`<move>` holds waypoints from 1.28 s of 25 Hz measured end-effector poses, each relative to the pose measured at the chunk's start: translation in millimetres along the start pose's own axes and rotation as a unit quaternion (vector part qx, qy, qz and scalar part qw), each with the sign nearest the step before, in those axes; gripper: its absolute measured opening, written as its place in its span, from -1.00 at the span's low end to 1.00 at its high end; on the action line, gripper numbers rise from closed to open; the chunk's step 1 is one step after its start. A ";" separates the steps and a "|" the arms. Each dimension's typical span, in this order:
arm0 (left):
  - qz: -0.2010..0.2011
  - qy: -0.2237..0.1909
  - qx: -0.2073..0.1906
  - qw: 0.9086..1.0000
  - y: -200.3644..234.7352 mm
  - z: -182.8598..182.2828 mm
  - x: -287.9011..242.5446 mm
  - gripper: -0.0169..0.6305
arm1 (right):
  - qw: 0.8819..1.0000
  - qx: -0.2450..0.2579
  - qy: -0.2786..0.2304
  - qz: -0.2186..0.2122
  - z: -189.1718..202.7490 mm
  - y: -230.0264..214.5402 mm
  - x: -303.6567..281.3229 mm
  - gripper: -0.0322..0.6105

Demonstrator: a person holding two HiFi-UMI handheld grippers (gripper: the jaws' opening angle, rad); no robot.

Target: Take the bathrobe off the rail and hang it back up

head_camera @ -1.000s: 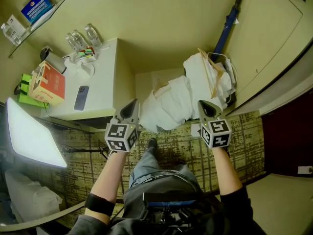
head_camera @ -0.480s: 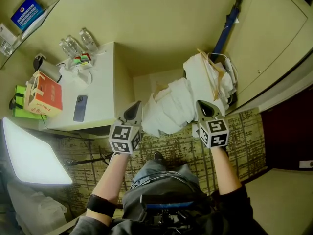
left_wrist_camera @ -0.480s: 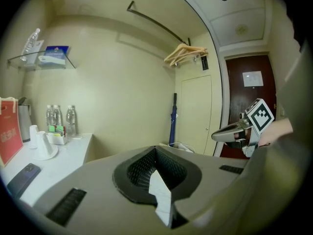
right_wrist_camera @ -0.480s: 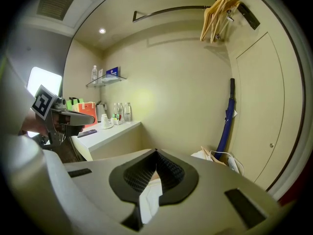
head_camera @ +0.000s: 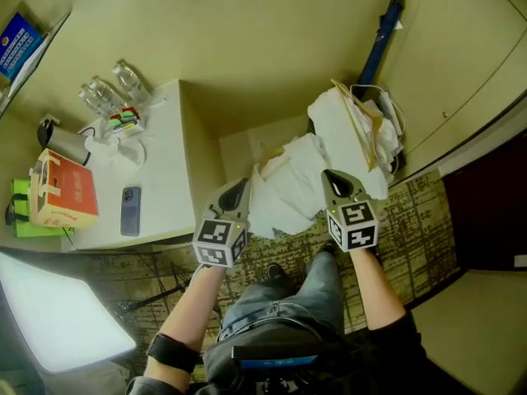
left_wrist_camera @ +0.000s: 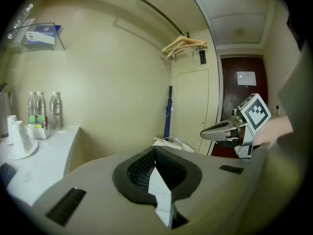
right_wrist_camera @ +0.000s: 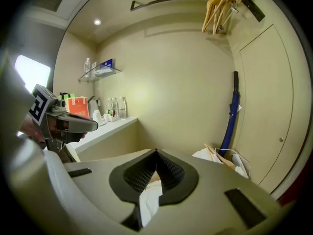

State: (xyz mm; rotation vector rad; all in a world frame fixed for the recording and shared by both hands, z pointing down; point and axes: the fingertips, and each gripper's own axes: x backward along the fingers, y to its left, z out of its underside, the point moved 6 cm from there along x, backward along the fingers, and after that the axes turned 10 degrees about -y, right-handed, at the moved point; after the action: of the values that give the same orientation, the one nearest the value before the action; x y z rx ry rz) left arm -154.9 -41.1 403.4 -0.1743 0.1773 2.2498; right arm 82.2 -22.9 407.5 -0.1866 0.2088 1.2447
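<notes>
1. Left tool is clenched on a fold of robe. It has shifted inward since a second ago.
2. Robe is off the rail, bunched between both tools, hanging over the floor. Take-down looks done; re-hang is still to do.
3. Right tool is clamped on robe cloth and has also drawn in, so the robe sags more.
4. Room: counter edge is near on the left. Pile and umbrella are on the right. Rail is bare overhead except for hangers at its right end.

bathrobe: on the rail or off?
Off: left gripper and right gripper pinch the bathrobe; rail carries only bare hangers.
</notes>
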 end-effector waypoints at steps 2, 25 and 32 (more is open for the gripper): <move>-0.002 0.009 0.002 1.000 6.3 10.3 -12.1 -0.94 | 1.000 0.003 0.006 -0.006 5.0 0.6 -16.4 -0.83; -0.056 0.127 0.060 0.989 91.2 230.6 -220.8 0.02 | 0.993 0.009 0.082 -0.089 187.9 -44.3 -255.2 -0.83; -0.039 0.181 0.051 0.981 123.2 312.2 -282.3 0.05 | 0.992 0.007 0.086 -0.087 246.6 -59.4 -315.9 -0.84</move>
State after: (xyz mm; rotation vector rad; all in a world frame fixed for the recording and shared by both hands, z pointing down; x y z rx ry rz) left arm -93.2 -273.5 770.2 -0.5255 0.4705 2.1088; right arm 55.7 -268.4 728.6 -0.2948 0.3428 1.0544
